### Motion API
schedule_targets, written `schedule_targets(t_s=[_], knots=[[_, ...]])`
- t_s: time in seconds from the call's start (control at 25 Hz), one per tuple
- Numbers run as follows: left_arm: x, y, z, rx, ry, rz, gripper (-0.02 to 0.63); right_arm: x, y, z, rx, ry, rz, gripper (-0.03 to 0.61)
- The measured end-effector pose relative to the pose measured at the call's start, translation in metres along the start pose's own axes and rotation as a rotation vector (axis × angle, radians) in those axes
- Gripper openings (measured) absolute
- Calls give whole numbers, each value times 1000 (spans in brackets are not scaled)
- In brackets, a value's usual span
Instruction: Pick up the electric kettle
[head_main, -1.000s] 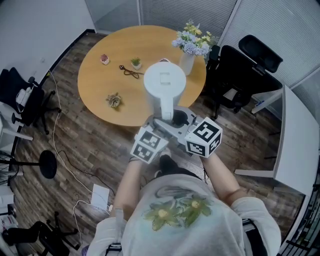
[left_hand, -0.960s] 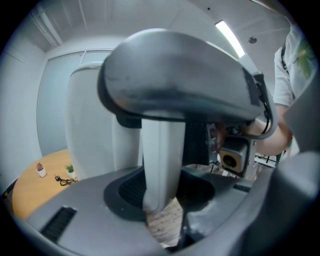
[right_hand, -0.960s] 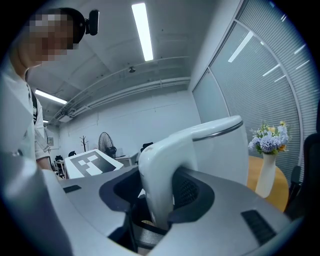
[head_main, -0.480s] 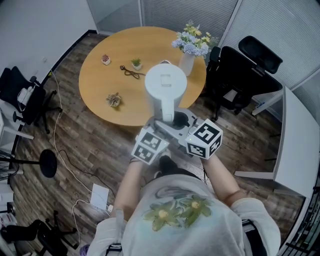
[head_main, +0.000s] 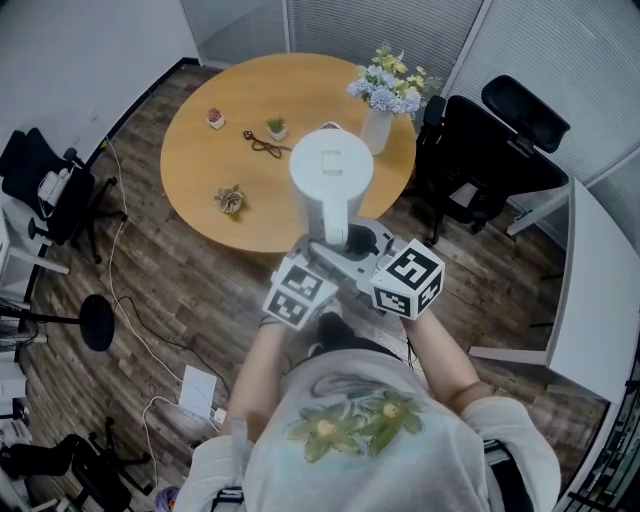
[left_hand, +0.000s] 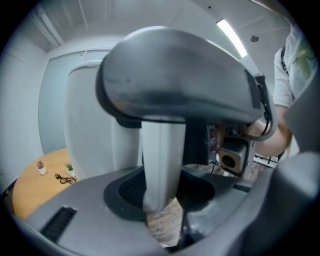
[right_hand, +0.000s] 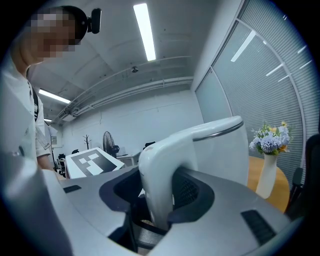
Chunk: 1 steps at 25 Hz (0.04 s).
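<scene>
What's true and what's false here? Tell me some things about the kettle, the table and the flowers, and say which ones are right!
1. The kettle is black. False: it is white.
2. The left gripper and the right gripper are both shut on the kettle's handle. True.
3. The table is square. False: it is round.
4. The flowers stand in a vase on the table. True.
</scene>
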<state>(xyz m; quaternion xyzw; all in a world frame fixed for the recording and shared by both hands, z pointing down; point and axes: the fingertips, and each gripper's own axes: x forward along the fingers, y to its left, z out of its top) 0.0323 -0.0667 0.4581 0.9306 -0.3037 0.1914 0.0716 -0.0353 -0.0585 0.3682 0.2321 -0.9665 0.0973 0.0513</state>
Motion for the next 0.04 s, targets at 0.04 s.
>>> schedule_targets(t_s=[0.04], knots=[[0,0,0,-2,1,0,141,0,0,0,0,1,1,176]])
